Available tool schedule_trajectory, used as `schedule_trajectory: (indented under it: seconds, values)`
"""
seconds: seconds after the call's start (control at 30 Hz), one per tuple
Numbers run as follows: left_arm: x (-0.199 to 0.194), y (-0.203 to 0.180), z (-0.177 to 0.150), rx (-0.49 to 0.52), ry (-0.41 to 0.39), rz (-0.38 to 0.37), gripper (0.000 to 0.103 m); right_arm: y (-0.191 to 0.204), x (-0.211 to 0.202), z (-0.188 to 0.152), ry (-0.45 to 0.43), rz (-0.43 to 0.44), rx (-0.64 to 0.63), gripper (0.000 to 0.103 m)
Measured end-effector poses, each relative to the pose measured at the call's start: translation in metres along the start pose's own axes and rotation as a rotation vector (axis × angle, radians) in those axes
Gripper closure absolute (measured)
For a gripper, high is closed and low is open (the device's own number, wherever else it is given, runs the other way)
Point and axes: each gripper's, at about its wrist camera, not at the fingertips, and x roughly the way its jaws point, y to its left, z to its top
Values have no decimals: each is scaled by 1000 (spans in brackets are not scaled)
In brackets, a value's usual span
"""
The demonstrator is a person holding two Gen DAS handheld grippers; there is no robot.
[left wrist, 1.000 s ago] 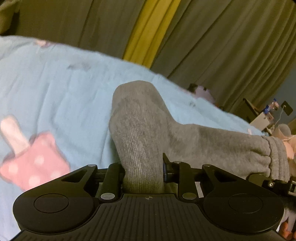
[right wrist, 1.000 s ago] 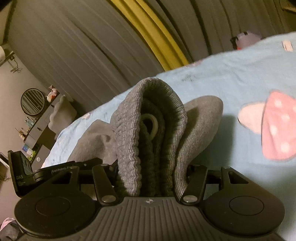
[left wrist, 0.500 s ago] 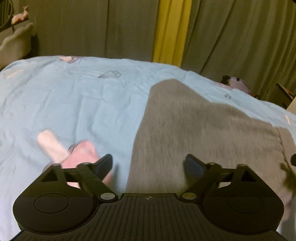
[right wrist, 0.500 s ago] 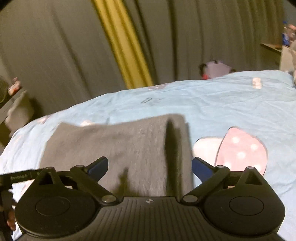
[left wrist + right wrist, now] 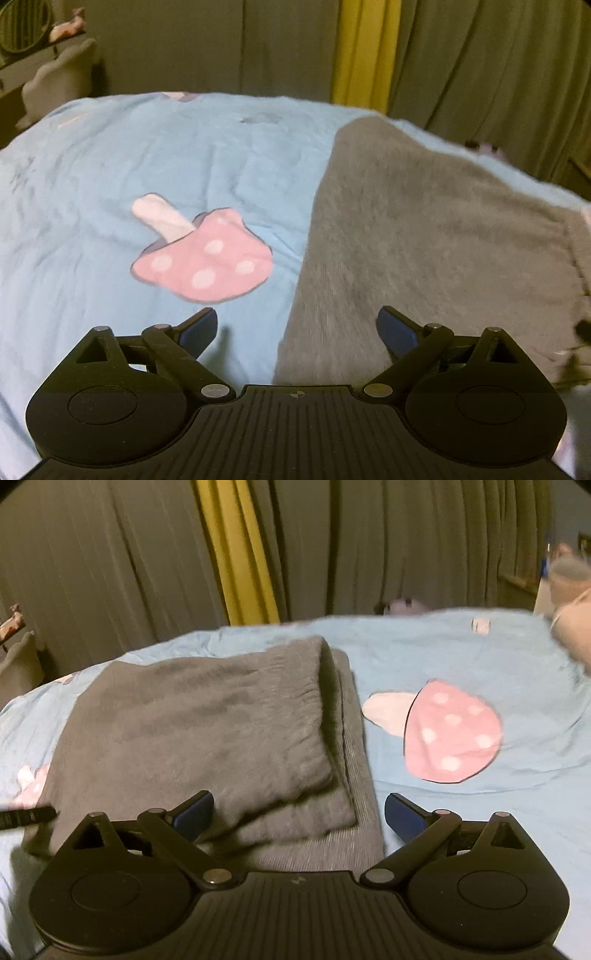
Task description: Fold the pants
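My left gripper [image 5: 297, 328] hangs just above the bed with its jaws spread wide and nothing between them. Its blue-padded fingertips [image 5: 199, 326] sit apart, one over the light blue bedsheet [image 5: 110, 166], the other over the grey pants [image 5: 424, 229]. From this side the pants lie flat on the sheet to my right, their left edge running up the middle of the view.

My right gripper [image 5: 299, 808] is likewise spread wide and holds nothing. Below it the grey pants [image 5: 192, 720] lie folded in a stack of layers, the top layer set back a little from the ribbed layer beneath along the right edge. A pink mushroom print [image 5: 443, 731] with white spots sits on the bedsheet [image 5: 480, 650] just beside the pants. Grey curtains [image 5: 388, 542] with a yellow strip [image 5: 236, 554] hang behind the bed.
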Motion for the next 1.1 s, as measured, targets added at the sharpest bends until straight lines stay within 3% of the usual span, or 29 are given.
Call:
schedule_trajectory:
  seconds: [0.1,0.23,0.33,0.53,0.6,0.7,0.83,1.1]
  values:
    - [-14,-6,-16,28,18,12,3,13,-5,-3,70,14,-13,4]
    - [-27,-25,-34,145,63,3,3,37,-29,-20,42,12,-40,4]
    - [-43,-32,-45,196,55,0,3,53,-39,-36,64,12,-88,4]
    - [-68,-33,-58,181,72,-69,2,78,-60,-57,44,-31,-235,4]
    - [-76,-33,-61,170,65,-48,2,83,-64,-62,33,-46,-274,4]
    - [-91,-31,-63,153,11,46,1,88,-73,-67,78,-69,-272,4]
    - [-108,-21,-58,101,-53,44,1,90,-85,-58,168,-26,-244,4]
    - [-102,-22,-38,114,33,19,1,89,-79,-16,296,-29,-195,4]
